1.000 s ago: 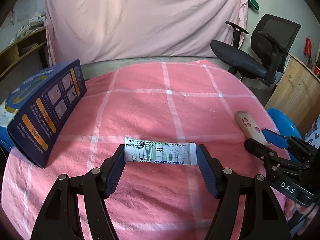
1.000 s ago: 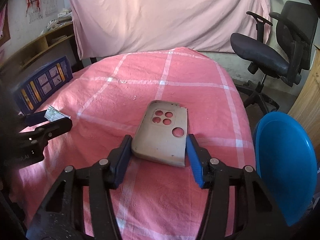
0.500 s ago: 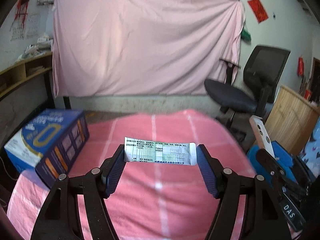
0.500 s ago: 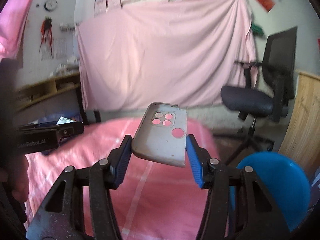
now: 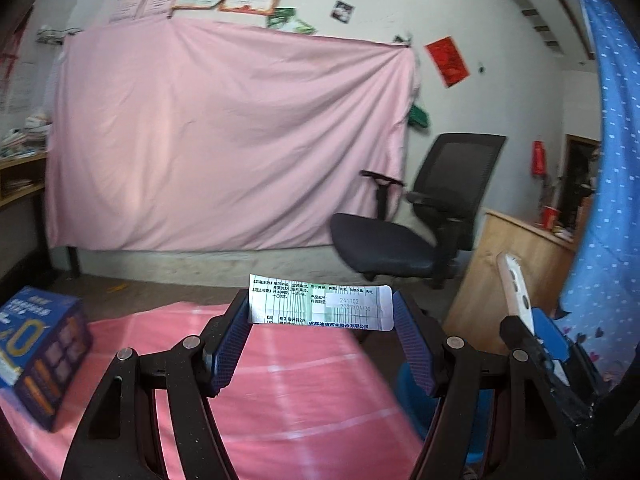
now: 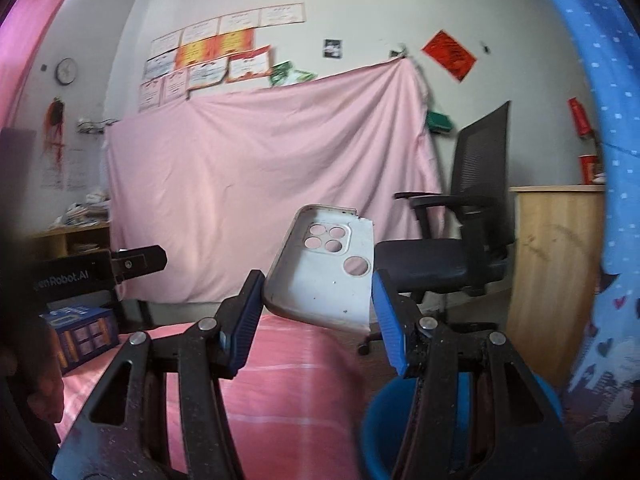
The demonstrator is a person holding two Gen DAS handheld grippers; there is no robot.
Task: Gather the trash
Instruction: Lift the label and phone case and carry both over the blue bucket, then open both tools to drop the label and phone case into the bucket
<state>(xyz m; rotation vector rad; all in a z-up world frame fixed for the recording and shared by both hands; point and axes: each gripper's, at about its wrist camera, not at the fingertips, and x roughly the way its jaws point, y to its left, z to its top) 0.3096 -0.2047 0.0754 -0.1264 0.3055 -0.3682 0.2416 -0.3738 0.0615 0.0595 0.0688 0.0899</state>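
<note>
My left gripper is shut on a flat white and green medicine sachet, held crosswise between its blue pads above the pink checked bedcover. My right gripper is shut on a broken whitish phone case with round camera holes, lifted well above the bed. In the left wrist view the right gripper shows at the right edge with the phone case edge-on. In the right wrist view part of the left gripper shows at the left. A blue bin sits low right, beneath the right gripper.
A dark blue carton stands on the bed's left side. A black office chair and a wooden cabinet are off to the right, with a pink sheet hung on the far wall. A blue dotted curtain hangs at the right.
Both grippers have risen from the bedcover with their items and tilted up toward level, so the wall and chair now fill the views. The grips are unchanged.
</note>
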